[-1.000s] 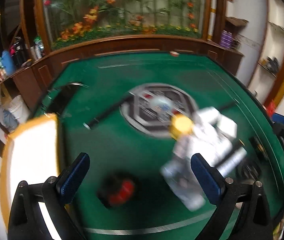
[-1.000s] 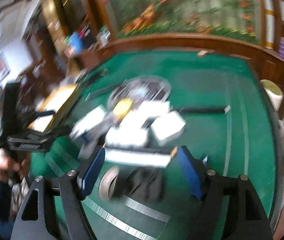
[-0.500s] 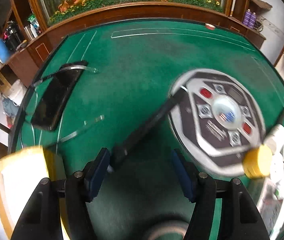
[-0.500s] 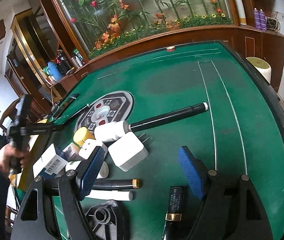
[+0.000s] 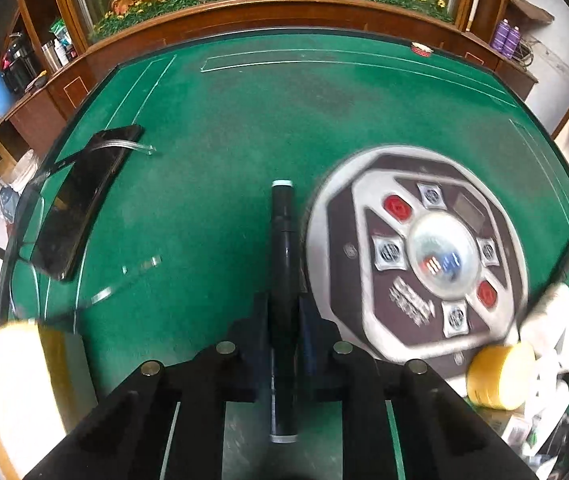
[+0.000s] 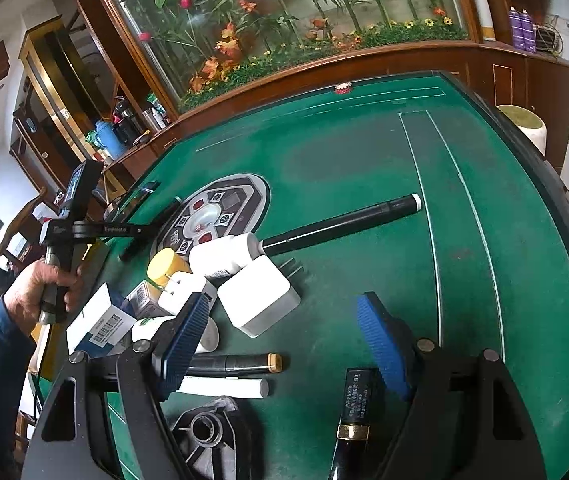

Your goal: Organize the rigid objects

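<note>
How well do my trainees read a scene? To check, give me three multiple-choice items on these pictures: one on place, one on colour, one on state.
1. In the left wrist view, the round control panel lies where from the black marker?
A right
B left
C underneath

2. The bottle cap near the white charger is:
A red
B yellow
C blue

3. The left gripper is:
A open and empty
B shut on the black marker
C out of view

Answers: 1 A, the panel fills the picture to the marker's right. 2 B, the cap is plainly yellow. 3 B, its jaws have just been closing and clamp the marker.
</note>
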